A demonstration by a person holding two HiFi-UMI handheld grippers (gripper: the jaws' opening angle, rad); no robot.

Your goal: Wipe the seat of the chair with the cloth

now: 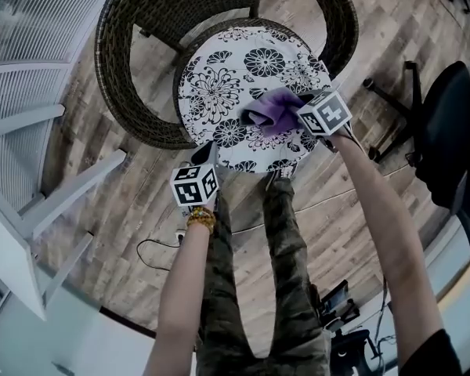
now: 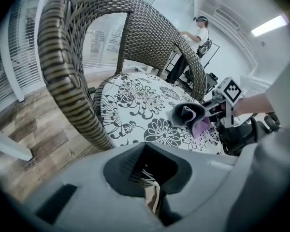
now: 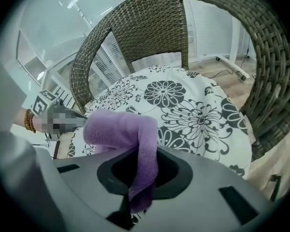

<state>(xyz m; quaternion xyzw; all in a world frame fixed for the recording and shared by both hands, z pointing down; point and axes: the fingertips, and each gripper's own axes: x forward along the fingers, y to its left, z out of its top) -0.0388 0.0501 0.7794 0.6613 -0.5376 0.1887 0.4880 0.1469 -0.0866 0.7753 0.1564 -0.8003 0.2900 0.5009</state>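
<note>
The right claw is clamped on a purple cloth. The cloth rises between the jaws and folds into a thick bunch that rests on the seat cushion, toward the cushion's right side as the person faces it. The left claw is pressed nearly together, pinching the cushion's front edge. The round cushion is white with black flowers. It sits in a dark wicker chair on a wood-plank floor.

Wicker chair, floral seat, cloth in right gripper
</note>
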